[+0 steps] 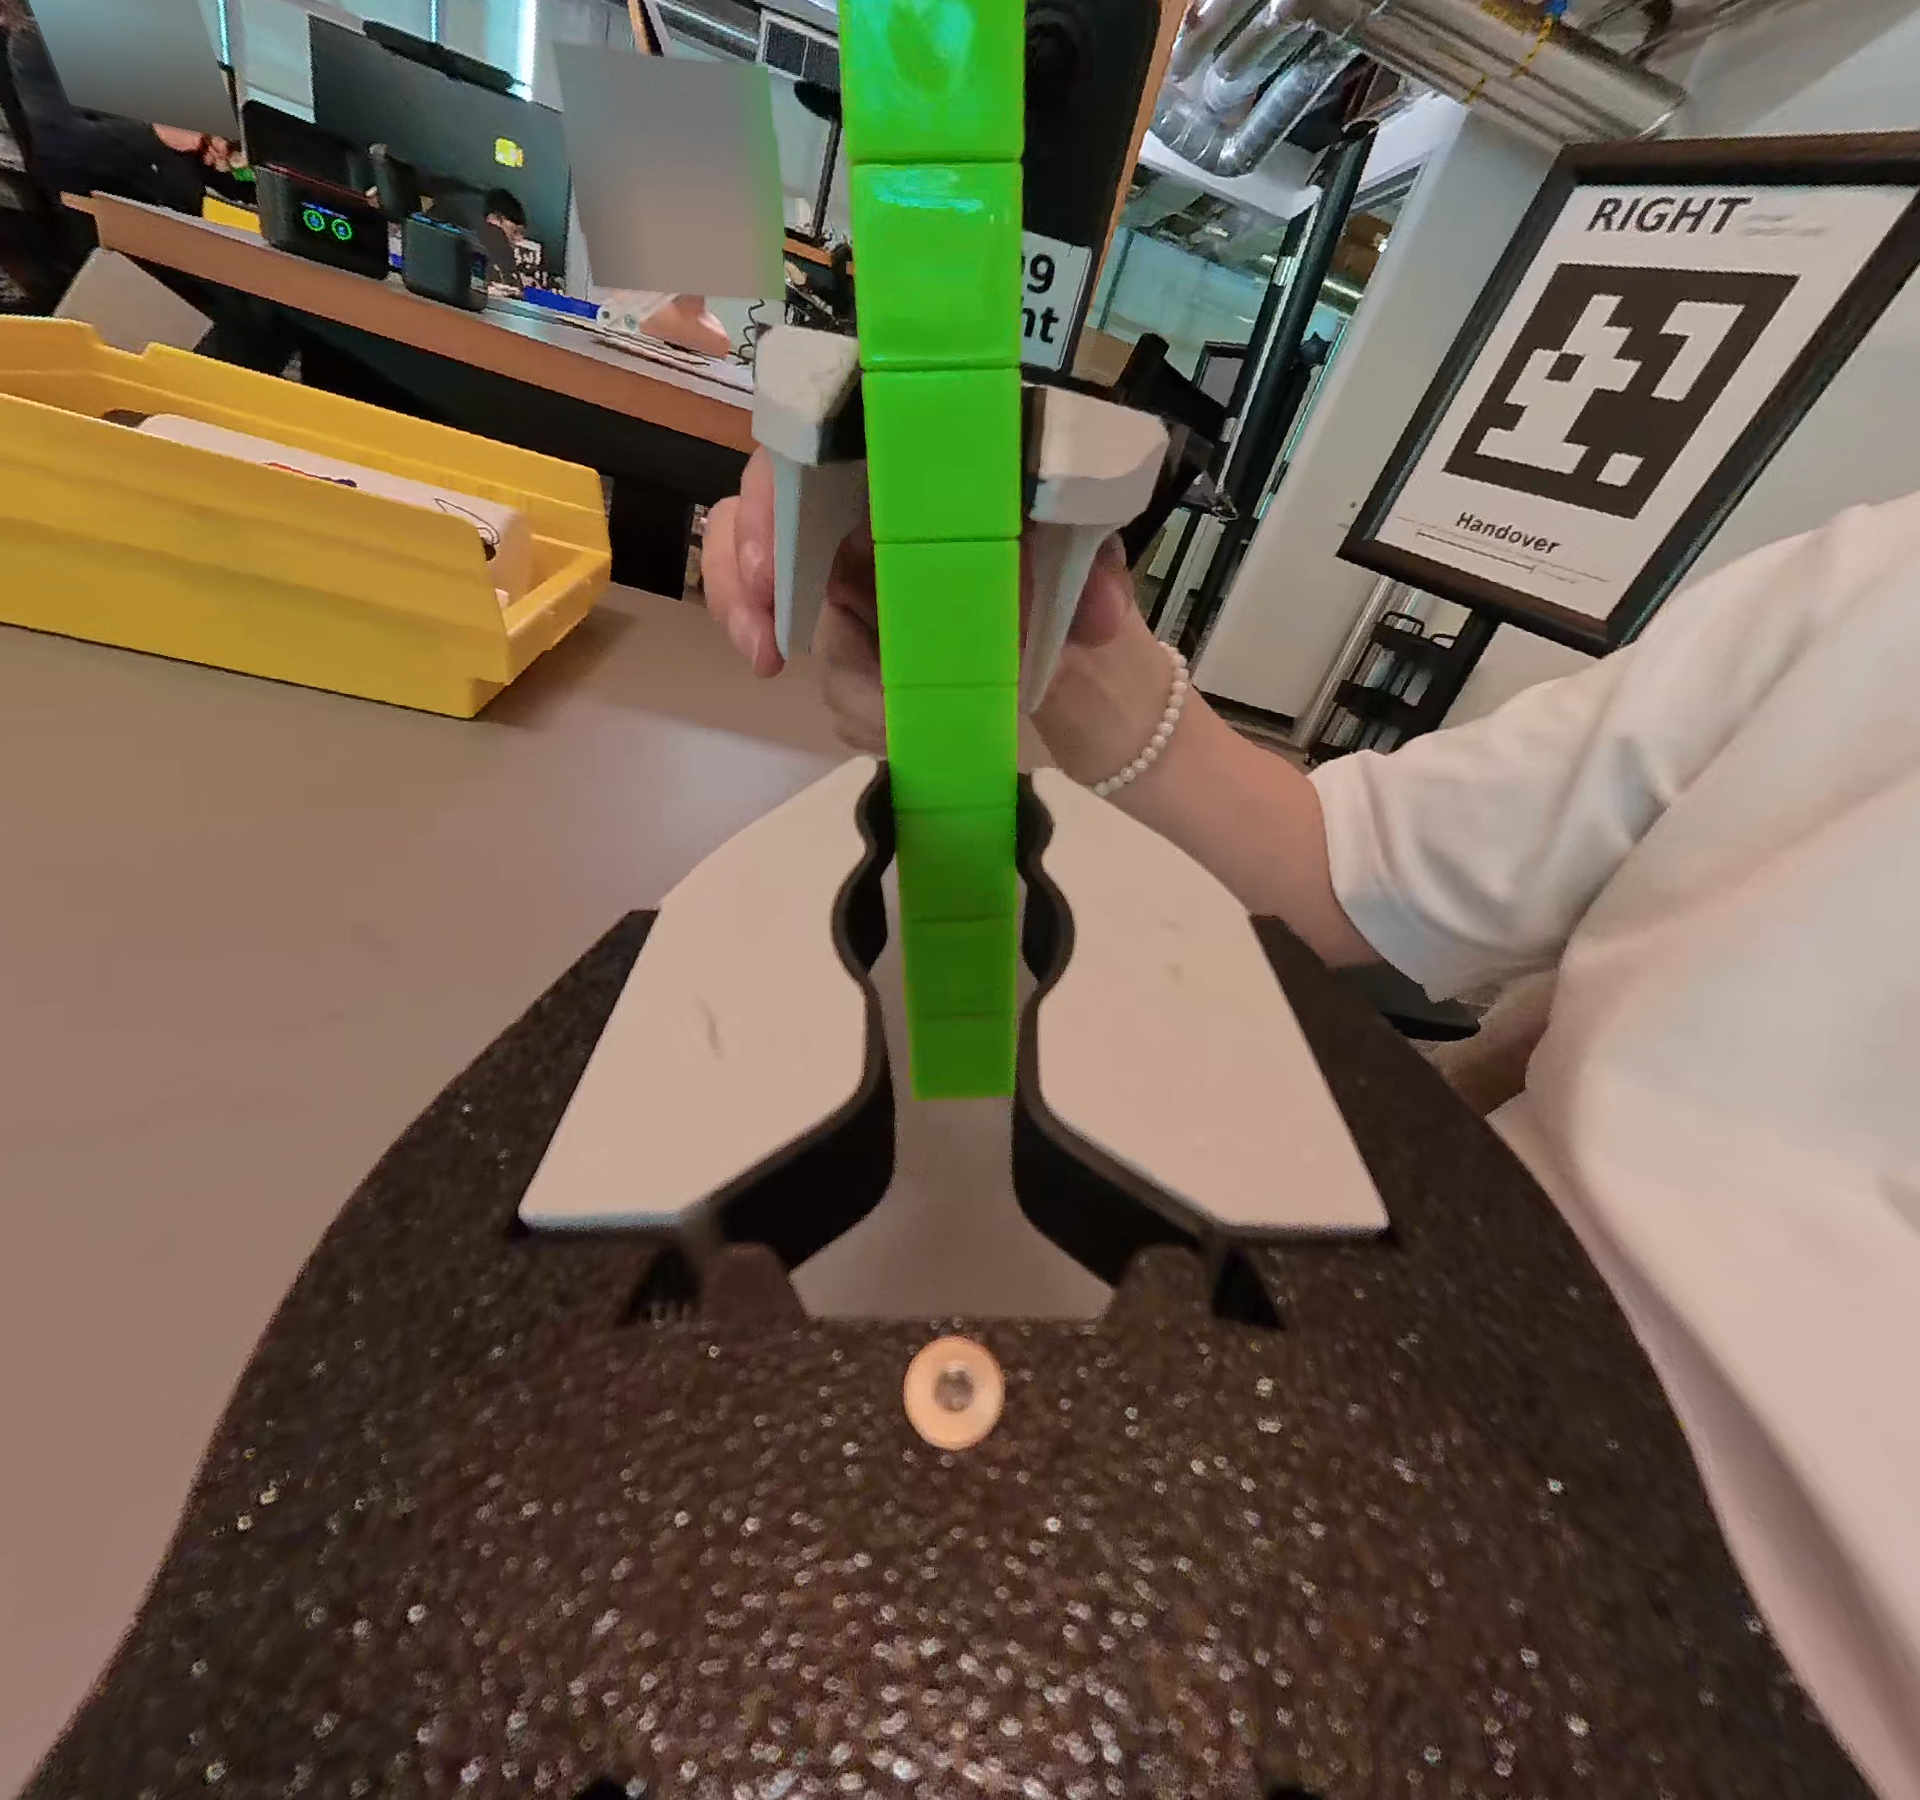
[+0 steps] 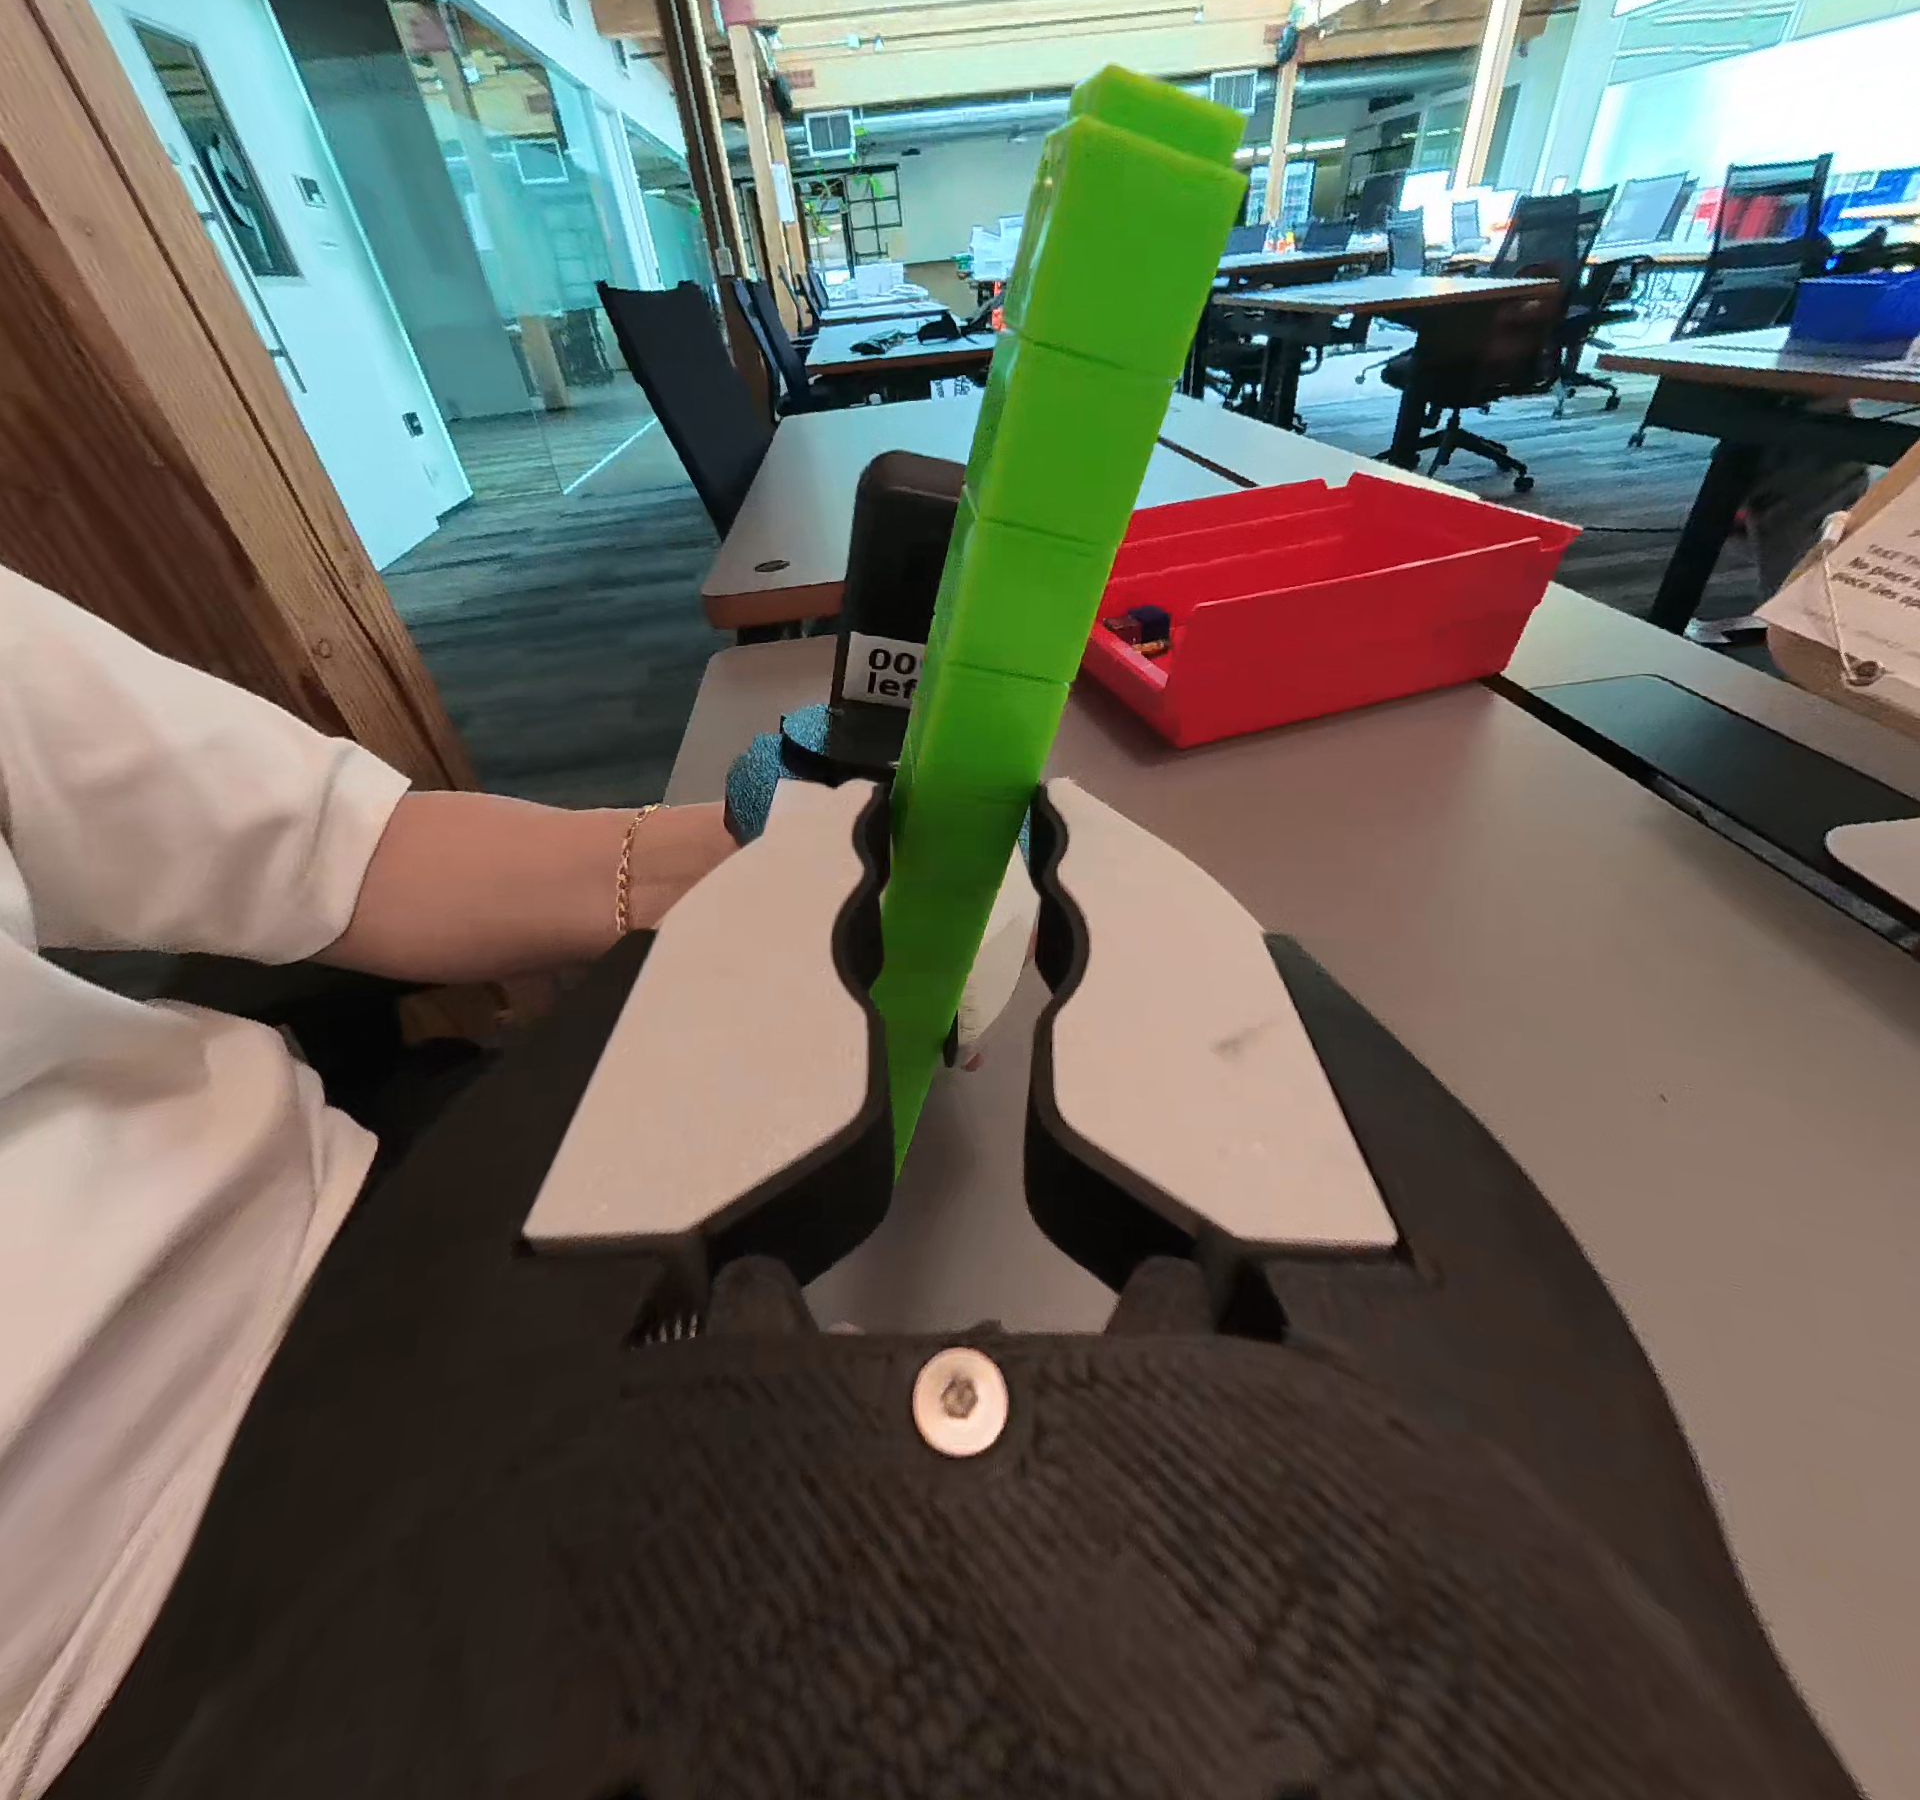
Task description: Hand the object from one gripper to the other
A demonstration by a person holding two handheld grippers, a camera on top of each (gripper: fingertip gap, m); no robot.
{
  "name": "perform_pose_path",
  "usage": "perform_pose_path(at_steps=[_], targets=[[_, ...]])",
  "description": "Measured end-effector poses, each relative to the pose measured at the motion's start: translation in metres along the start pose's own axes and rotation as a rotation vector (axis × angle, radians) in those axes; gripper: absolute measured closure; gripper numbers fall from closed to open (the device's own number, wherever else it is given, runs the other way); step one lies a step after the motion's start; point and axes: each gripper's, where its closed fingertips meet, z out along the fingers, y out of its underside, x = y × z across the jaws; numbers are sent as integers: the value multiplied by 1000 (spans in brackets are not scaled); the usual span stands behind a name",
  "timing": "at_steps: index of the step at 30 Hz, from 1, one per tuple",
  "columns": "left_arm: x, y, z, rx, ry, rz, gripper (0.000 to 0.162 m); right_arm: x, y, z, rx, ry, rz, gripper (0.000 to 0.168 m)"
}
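Note:
A long green stick of joined cubes [image 1: 940,244] stands upright between both grippers. My left gripper [image 1: 956,784] is shut on its bottom end, which ends between the fingers. My right gripper [image 1: 945,441] faces me from beyond the stick, and its two fingers press the stick's sides higher up. In the right wrist view the stick [image 2: 1091,348] leans to the right and rises high above my right gripper [image 2: 964,794], whose fingertips meet it on both sides. The left gripper's black body [image 2: 894,587] shows behind the stick. Both grippers are above the grey table [image 1: 312,919].
A yellow bin [image 1: 312,555] with a white item sits at the table's left. A red bin [image 2: 1351,628] sits at the far right, and a black mat [image 2: 1714,763] lies beside it. A framed marker sign [image 1: 1621,379] stands to the right. The person's hands hold both grippers. One gripper's finger ends stand about 5 centimeters off the other's.

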Motion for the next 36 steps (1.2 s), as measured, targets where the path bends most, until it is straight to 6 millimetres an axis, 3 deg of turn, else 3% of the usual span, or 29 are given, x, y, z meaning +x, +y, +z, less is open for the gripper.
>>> perform_pose_path(at_steps=[4, 8, 10, 16, 18, 20, 23, 26, 31, 34, 36], targets=[[-11, -1, 0, 8, -92, 23, 140, 3, -2, 4, 15, 1, 9, 146], [-40, -5, -13, -24, -356, 161, 109, 35, -14, -14, 36, 211, -4, 146], [-51, -1, -24, -120, -458, 229, 101, 68, -22, -45, -22, 405, -13, 146], [-65, -3, -49, -234, -579, 290, 108, 196, -54, -194, -291, 958, 75, 146], [-68, -2, -53, -251, -590, 272, 109, 236, -52, -236, -360, 1054, 178, 147], [-71, -2, -57, -257, -599, 261, 109, 267, -38, -256, -390, 1039, 340, 147], [-73, 0, -63, -268, -602, 248, 111, 302, -6, -273, -427, 1026, 546, 147], [-77, 1, -70, -280, -615, 250, 112, 321, 27, -280, -581, 1049, 605, 147], [-80, 4, -78, -290, -612, 234, 115, 344, 37, -267, -786, 1049, 573, 147], [-84, 7, -82, -295, -614, 221, 115, 346, 60, -273, -1033, 1022, 633, 147], [-86, 9, -84, -299, -613, 209, 115, 348, 75, -270, -1108, 991, 687, 147]])
